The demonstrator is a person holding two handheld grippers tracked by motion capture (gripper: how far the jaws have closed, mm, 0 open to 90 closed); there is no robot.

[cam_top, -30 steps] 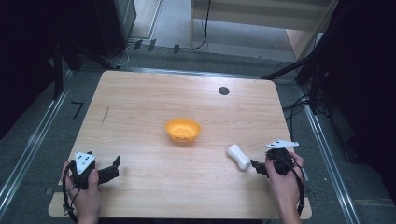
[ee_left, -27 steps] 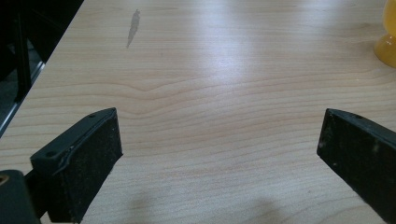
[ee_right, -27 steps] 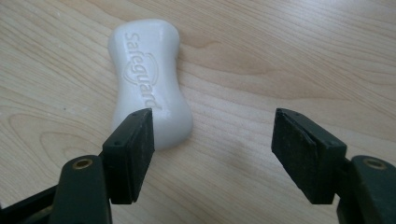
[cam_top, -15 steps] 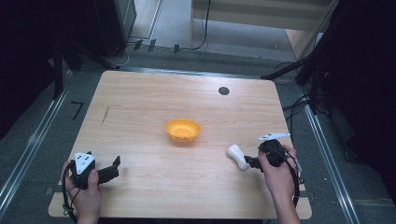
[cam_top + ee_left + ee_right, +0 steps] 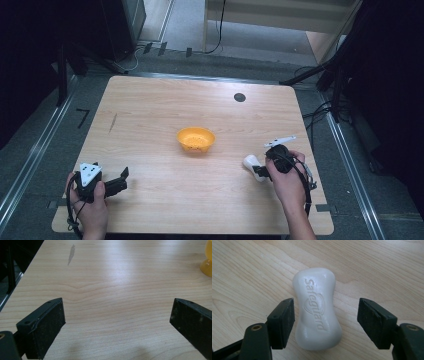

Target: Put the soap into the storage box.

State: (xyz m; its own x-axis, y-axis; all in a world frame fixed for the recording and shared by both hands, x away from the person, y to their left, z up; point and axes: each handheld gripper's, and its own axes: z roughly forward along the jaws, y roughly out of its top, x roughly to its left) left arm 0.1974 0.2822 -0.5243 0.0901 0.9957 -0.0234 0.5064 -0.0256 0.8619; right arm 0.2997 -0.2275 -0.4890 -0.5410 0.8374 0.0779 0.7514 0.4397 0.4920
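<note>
Right tongs (image 5: 325, 322) are wide open, jaws straddling a white soap bar (image 5: 317, 312) without closing on it; the left jaw sits just beside the bar's flank, the right jaw stands clear with bare wood between. The bar lies flat on the counter (image 5: 387, 270), embossed "Safeguard" face up, waisted shape, its long axis running along the tongs' reach. In the high view the right tongs (image 5: 259, 170) sit at the near-right of the counter, held by the right hand (image 5: 285, 177), grey plate tilted on top, soap bar (image 5: 251, 162) at the jaw tips.

Left tongs (image 5: 117, 322) are also wide open, holding nothing, plain wood between the jaws. High view: left tongs (image 5: 120, 181) low over the near-left corner, gripped by the left hand (image 5: 90, 200), pointing right.

Counter (image 5: 150, 115) is light wood with rounded corners, a dark streak (image 5: 113, 122) toward the left side, a round black hole (image 5: 239, 97) near the far edge. An orange bowl (image 5: 196, 139) stands near the middle, well apart from both tongs; its edge shows at the top right of the left gripper view (image 5: 207, 260). The soap lies right of and nearer than the bowl.

Room is dim: grey floor (image 5: 190, 30), metal rails (image 5: 35, 155) along both sides, black cables (image 5: 320, 107) at the right, a pale wooden unit (image 5: 280, 12) beyond the far edge.
</note>
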